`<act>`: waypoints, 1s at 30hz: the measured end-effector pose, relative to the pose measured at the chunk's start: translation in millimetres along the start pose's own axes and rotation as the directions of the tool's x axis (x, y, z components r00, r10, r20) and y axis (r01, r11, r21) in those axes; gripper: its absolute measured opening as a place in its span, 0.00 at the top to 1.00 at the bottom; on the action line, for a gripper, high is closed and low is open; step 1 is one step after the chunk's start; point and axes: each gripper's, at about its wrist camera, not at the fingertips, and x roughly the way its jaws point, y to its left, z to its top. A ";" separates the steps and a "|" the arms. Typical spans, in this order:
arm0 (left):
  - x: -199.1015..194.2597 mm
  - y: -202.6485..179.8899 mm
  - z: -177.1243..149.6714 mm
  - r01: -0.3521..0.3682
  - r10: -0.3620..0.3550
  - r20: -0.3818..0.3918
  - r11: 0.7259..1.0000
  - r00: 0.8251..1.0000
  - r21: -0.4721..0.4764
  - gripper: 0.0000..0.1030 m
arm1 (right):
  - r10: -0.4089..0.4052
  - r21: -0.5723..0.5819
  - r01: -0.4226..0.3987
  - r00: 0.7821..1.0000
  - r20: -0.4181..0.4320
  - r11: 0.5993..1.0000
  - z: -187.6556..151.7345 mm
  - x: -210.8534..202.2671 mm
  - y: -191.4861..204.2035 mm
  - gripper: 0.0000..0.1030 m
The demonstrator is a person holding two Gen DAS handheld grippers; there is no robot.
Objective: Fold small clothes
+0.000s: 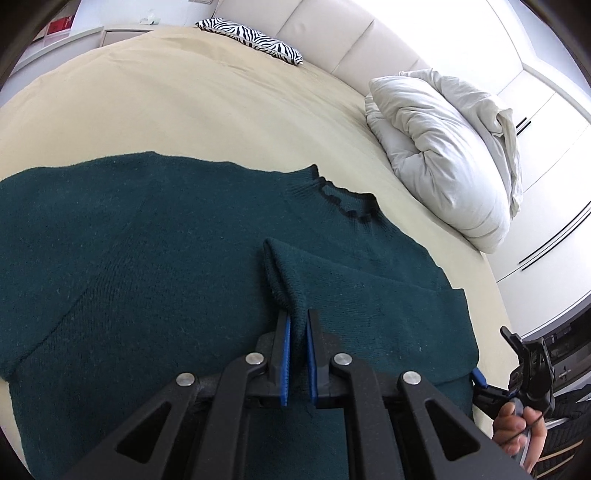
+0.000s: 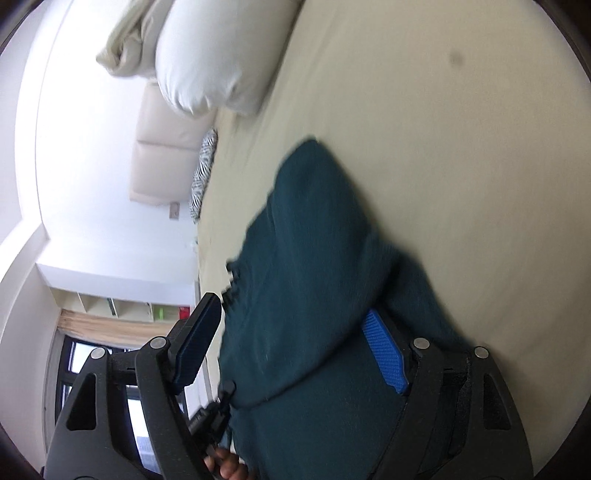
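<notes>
One dark green knitted sweater (image 1: 147,258) lies spread flat on a beige bed (image 1: 184,110), filling the near part of the left wrist view. Its neck (image 1: 347,199) has a darker, wavy trim and points toward the far right, near a crumpled white duvet (image 1: 443,147). A sleeve (image 1: 332,273) is folded over the body, its ribbed cuff (image 1: 277,273) raised and bunched just ahead of the left claw (image 1: 297,325). That claw is nearly closed, its blue pads pinching the cuff's fabric between them. The knit looks fine, with faint pale lint specks and a shoulder seam running across the left side.

At the right edge of the same view, the right claw (image 1: 476,376) and the hand (image 1: 517,424) holding it sit at the sweater's near right corner. In the blurred right wrist view, the right claw (image 2: 295,339) stands wide, its pads apart, with sweater (image 2: 314,258) cloth lying between them; one blue pad (image 2: 384,350) lies against the fabric, yet the pads do not press it.

A zebra-print pillow (image 1: 251,37) rests far off against the cream headboard (image 1: 332,29).
</notes>
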 end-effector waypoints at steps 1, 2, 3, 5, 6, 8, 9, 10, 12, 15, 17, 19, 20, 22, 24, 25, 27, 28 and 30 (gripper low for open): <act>0.2 1.1 0.3 0.000 0.000 0.002 1.000 1.000 -0.003 0.92 | 0.005 0.018 -0.005 1.000 0.019 1.000 4.6 -1.1 -3.8 0.27; 1.1 2.7 0.5 -0.001 0.001 0.003 1.000 1.000 -0.005 0.92 | 0.022 0.042 -0.023 0.999 0.024 0.999 8.3 -0.9 -9.1 0.29; 2.0 3.1 0.3 -0.003 0.003 0.006 1.000 1.000 -0.004 0.92 | 0.026 0.056 -0.028 0.999 0.023 0.998 9.2 -0.6 -13.3 0.30; 3.6 4.9 -1.8 -0.003 0.003 0.009 1.000 1.000 -0.001 0.92 | 0.006 0.020 -0.007 1.000 0.021 1.000 6.5 -3.0 -14.1 0.42; 5.0 4.7 -1.2 -0.001 0.001 0.008 1.000 1.000 0.001 0.92 | -0.001 0.000 0.001 1.000 0.018 1.000 4.2 -2.1 -13.3 0.44; 4.9 6.1 -1.9 0.007 -0.007 0.012 1.000 1.000 0.008 0.92 | -0.023 -0.023 0.023 1.000 0.000 0.999 -0.1 -7.1 -9.1 0.45; 5.8 6.5 -1.9 0.007 -0.007 0.011 1.000 1.000 0.011 0.92 | -0.053 -0.043 0.053 0.999 -0.007 0.998 -1.3 -8.4 -3.4 0.45; 6.9 7.0 -2.2 0.006 -0.007 0.009 1.000 1.000 0.014 0.92 | -0.080 -0.065 0.080 0.997 -0.004 0.995 -0.2 -11.5 1.1 0.43; 8.4 7.0 -4.5 0.002 -0.002 0.013 1.000 1.000 0.022 0.91 | -0.160 -0.182 0.167 0.986 0.054 0.969 8.6 -26.9 23.8 0.42; 10.4 5.4 -7.9 -0.012 0.011 0.024 0.999 1.000 0.042 0.91 | -0.198 -0.276 0.223 0.973 0.116 0.935 27.2 -25.5 49.5 0.42; 10.8 5.2 -8.6 -0.014 0.013 0.029 0.999 1.000 0.046 0.91 | -0.221 -0.358 0.238 0.971 0.089 0.903 41.6 -1.5 65.3 0.42; 10.8 5.2 -8.9 -0.014 0.012 0.032 0.998 0.999 0.053 0.91 | -0.313 -0.431 0.311 0.947 0.068 0.847 53.3 32.4 74.8 0.43; 11.0 5.2 -9.4 -0.014 0.011 0.036 0.998 0.999 0.058 0.91 | -0.363 -0.459 0.352 0.929 0.068 0.816 56.5 50.9 76.5 0.43; 11.5 5.0 -10.6 -0.017 0.014 0.044 0.998 0.999 0.067 0.91 | -0.398 -0.494 0.369 0.916 0.050 0.787 59.6 74.2 77.0 0.52; 11.1 5.1 -11.8 -0.018 0.015 0.054 0.997 0.998 0.072 0.91 | -0.439 -0.547 0.397 0.897 0.061 0.737 58.7 94.9 79.0 0.60; 10.7 5.1 -12.3 -0.018 0.014 0.060 0.997 0.998 0.072 0.91 | -0.449 -0.568 0.412 0.890 0.083 0.712 58.6 97.9 79.4 0.71; 9.0 5.3 -13.6 -0.016 0.011 0.072 0.998 0.997 0.069 0.92 | -0.463 -0.580 0.438 0.879 0.117 0.687 60.4 101.6 78.1 0.87; 8.3 5.2 -13.8 -0.016 0.011 0.077 0.998 0.997 0.067 0.92 | -0.455 -0.572 0.438 0.882 0.122 0.694 62.5 99.7 75.6 0.92; 5.6 5.3 -12.7 -0.018 0.012 0.089 0.998 0.996 0.061 0.92 | -0.446 -0.579 0.444 0.882 0.150 0.684 61.1 94.3 76.7 0.93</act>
